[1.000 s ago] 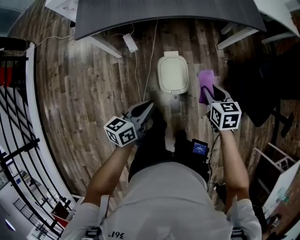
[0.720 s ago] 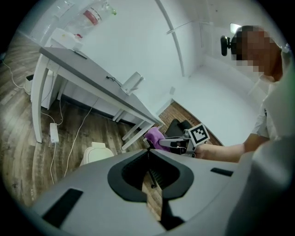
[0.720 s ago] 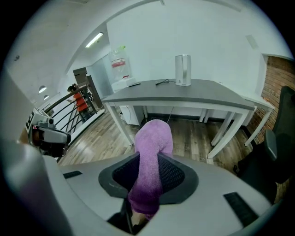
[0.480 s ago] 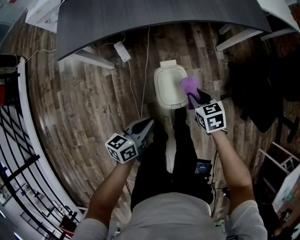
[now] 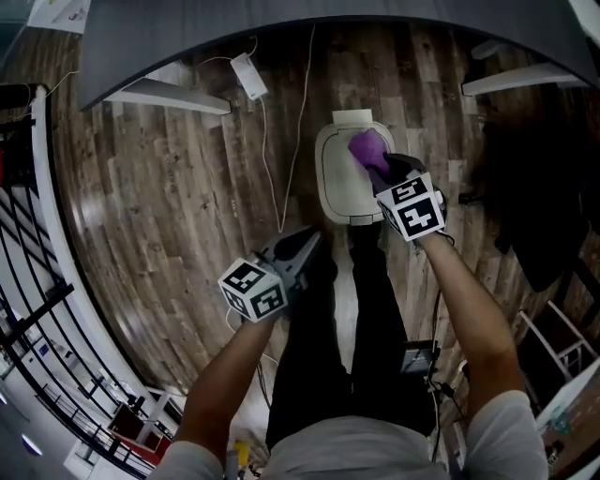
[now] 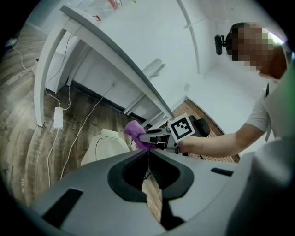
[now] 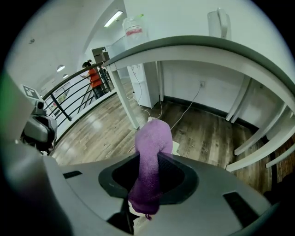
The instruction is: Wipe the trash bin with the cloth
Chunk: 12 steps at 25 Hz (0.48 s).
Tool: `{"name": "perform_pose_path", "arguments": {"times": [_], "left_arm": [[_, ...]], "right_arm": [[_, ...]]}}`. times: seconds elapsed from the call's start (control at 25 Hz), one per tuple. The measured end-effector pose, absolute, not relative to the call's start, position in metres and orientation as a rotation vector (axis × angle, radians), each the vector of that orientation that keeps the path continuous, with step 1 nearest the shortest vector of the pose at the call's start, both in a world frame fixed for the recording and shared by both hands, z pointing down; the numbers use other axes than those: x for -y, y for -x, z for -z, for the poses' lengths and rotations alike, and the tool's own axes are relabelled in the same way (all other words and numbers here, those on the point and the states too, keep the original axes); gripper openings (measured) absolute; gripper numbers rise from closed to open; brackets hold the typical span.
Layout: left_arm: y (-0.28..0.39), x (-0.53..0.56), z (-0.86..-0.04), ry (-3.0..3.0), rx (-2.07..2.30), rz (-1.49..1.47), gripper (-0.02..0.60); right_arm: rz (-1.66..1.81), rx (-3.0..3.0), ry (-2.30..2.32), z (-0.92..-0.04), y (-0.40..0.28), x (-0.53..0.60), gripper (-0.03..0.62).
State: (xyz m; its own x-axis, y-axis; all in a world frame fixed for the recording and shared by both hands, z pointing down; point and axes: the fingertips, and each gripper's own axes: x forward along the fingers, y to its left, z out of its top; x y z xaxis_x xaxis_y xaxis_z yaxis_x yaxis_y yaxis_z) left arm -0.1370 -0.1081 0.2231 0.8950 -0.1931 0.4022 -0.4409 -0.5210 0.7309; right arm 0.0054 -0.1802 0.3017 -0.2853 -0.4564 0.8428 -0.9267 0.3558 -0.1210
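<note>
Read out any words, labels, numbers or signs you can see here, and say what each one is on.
No text is readable.
Left gripper and right gripper cubes: black-and-white square markers, no letters.
Container on the desk: red label, too blurred to read.
Sheet at the head view's top left: print too small to read.

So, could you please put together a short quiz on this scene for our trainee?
1. True or false: the right tool is shut on the purple cloth.
2. In the head view, the cloth is: A) over the trash bin lid; B) on the desk; C) flat on the floor.
3. Fill in: the left tool has its jaws ____.
Key: 1 true; 2 A; 3 shut.
</note>
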Motion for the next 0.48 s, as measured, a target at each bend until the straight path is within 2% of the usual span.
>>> {"name": "perform_pose_path", "arguments": {"times": [0.48], "left_arm": [[0.116, 0.135, -0.290, -2.052, 0.489, -0.347, 0.012]], "right_arm": [[-0.838, 1.867, -1.098, -0.383, 0.013, 0.250, 0.118]]}}
